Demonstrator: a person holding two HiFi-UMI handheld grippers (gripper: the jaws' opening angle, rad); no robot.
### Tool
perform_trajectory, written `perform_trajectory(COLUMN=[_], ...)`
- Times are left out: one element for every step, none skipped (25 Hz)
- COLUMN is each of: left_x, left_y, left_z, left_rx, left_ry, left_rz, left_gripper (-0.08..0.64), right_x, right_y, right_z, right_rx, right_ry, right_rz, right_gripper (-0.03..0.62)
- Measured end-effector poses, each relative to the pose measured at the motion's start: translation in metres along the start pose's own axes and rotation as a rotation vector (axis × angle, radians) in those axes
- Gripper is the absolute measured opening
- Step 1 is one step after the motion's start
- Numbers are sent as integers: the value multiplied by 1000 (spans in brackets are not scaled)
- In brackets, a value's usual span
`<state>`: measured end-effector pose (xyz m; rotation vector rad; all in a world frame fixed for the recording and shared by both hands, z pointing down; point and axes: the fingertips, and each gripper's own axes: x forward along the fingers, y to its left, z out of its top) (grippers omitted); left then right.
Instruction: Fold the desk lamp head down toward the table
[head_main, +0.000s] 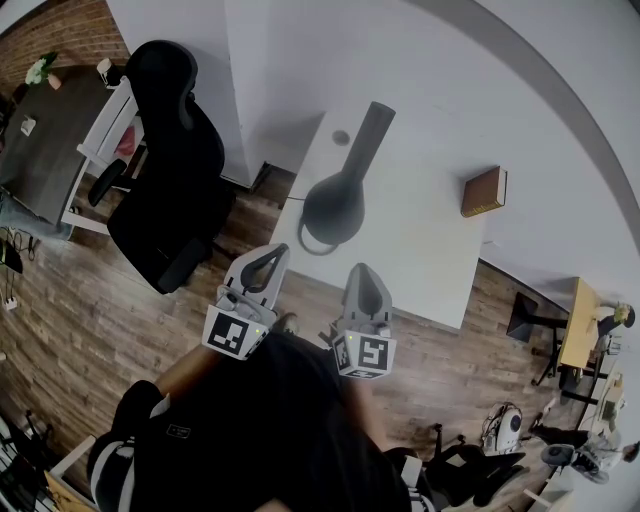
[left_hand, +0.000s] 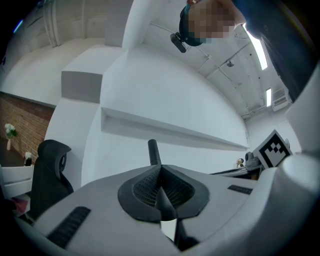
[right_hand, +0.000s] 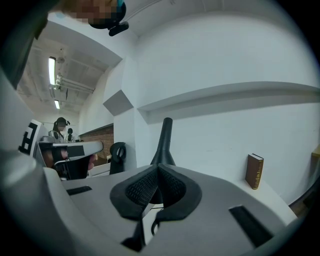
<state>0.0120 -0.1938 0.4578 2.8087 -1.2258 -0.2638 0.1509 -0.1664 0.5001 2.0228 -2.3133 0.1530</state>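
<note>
Desk lamp: the dark desk lamp (head_main: 336, 200) stands on the white surface (head_main: 430, 260), wide foot down and slim stem upright; nothing touches it.
Lamp in gripper views: its stem (left_hand: 153, 152) rises just behind the left fingers; from the right it shows as a flared foot narrowing to a blunt tip (right_hand: 165, 142).
Left gripper: the left gripper (head_main: 272, 258) is held over the wood floor (head_main: 90, 320) at the surface's near edge, short of the lamp. Its ribbed fingers (left_hand: 145, 187) are pressed together with nothing between them.
Right gripper: the right gripper (head_main: 363, 275) sits just beside the left one and is also short of the lamp. Its fingers (right_hand: 137, 190) are clenched on themselves and carry nothing.
Cord: a thin cord (head_main: 308, 244) loops on the surface near the lamp's foot.
Book: a brown book (head_main: 484, 191) stands upright well to the lamp's right, apart from it; the right gripper view shows it too (right_hand: 254, 171).
Chair: a black office chair (head_main: 170, 170) stands on the floor, left of the surface.
</note>
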Motion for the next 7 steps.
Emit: perform_trajectory(left_x=[0,0,0,0,0,0,0], left_y=[0,0,0,0,0,1,1], left_z=[0,0,0,0,0,0,0], left_rx=[-2,-4,-6,-8,-8,-8,-8], left_ry=[0,2,3,4,4,3,2], left_rz=[-1,-2,-3,-4,-5,-6,-7], left_gripper=[25,25,25,25,25,25,25], right_x=[0,-1,-1,-1,0,0,0], right_y=[0,0,0,0,0,0,0], right_z=[0,0,0,-1,-1,-2,-2], right_rx=[0,1,1,1,1,-1,-2], right_ry=[4,9,12,14,13,11,9], right_rz=[-3,-7,-10,-12,-12,-11,-9], right_gripper=[13,14,14,14,13,12,14])
